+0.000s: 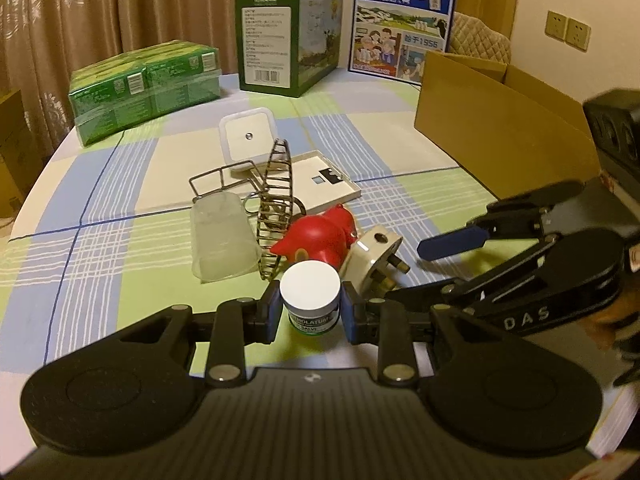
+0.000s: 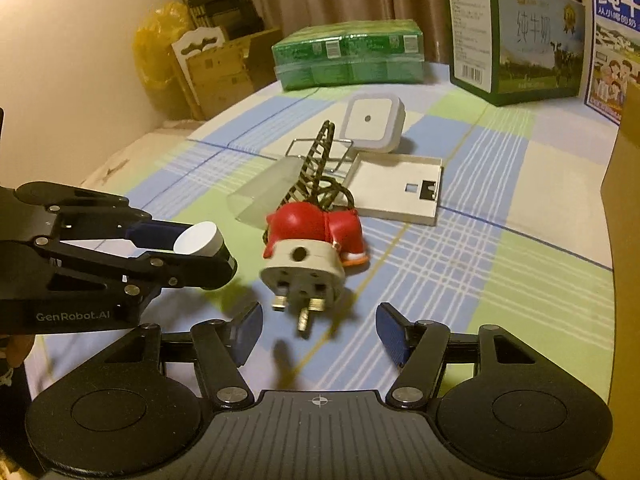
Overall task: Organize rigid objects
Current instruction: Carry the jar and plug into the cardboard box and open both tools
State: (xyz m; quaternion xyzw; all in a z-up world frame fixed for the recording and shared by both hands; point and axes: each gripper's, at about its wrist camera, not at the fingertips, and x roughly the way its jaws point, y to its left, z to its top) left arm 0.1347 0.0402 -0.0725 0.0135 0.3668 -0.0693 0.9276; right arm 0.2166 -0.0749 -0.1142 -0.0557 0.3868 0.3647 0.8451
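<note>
My left gripper [image 1: 310,306] is shut on a small white-lidded salve jar [image 1: 310,286], held just above the checked tablecloth; the right wrist view shows the same jar [image 2: 200,240] in that gripper [image 2: 196,252]. My right gripper [image 2: 320,330] is open with nothing between its pads. Just ahead of it sits a white plug adapter [image 2: 302,268], prongs toward me and blurred. The adapter [image 1: 378,252] leans against a red toy [image 1: 320,240]. In the left wrist view the right gripper [image 1: 420,270] comes in from the right.
Behind the toy lie a wire rack [image 1: 276,184], a clear plastic cup [image 1: 222,240], a white square light [image 1: 248,136] and a flat white frame [image 1: 324,178]. An open cardboard box [image 1: 500,132] stands right. Green packs [image 1: 148,88] and milk cartons [image 1: 288,40] line the back.
</note>
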